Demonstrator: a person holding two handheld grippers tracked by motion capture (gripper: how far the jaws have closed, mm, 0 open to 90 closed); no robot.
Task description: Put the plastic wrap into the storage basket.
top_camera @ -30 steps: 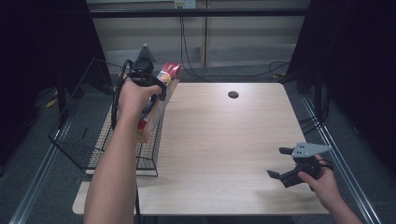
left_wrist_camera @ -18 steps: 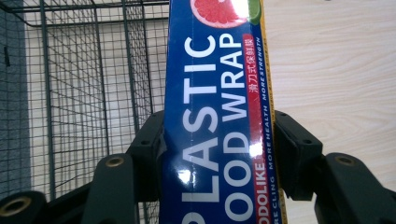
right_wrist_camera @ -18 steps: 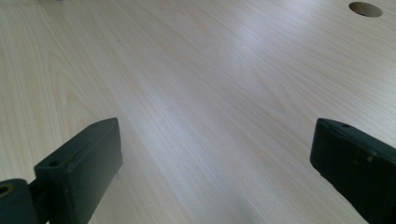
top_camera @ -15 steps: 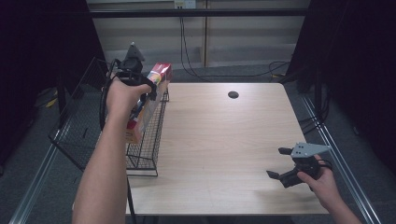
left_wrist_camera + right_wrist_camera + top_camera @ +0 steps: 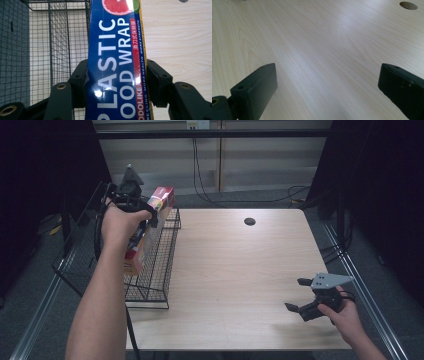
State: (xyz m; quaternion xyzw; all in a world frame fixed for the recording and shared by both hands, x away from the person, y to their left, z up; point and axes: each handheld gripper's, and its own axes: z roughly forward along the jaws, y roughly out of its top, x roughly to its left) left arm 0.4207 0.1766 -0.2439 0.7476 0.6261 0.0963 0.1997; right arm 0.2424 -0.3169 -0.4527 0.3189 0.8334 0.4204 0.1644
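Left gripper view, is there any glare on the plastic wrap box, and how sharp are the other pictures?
Left gripper view: bright glare spots on the glossy plastic wrap box, print readable. Right gripper view: soft sheen across the table. High view: dim, dark edges.

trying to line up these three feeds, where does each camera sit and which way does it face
High view: above the person's side, facing forward and down on the table; both forearms, left gripper, right gripper.
Left gripper view: rides the left gripper, looks along its jaws, shut on the plastic wrap box, wire basket behind.
Right gripper view: rides the right gripper, low over the tabletop, jaws apart with nothing between.
Shared: high and right gripper views both catch the table's round hole.
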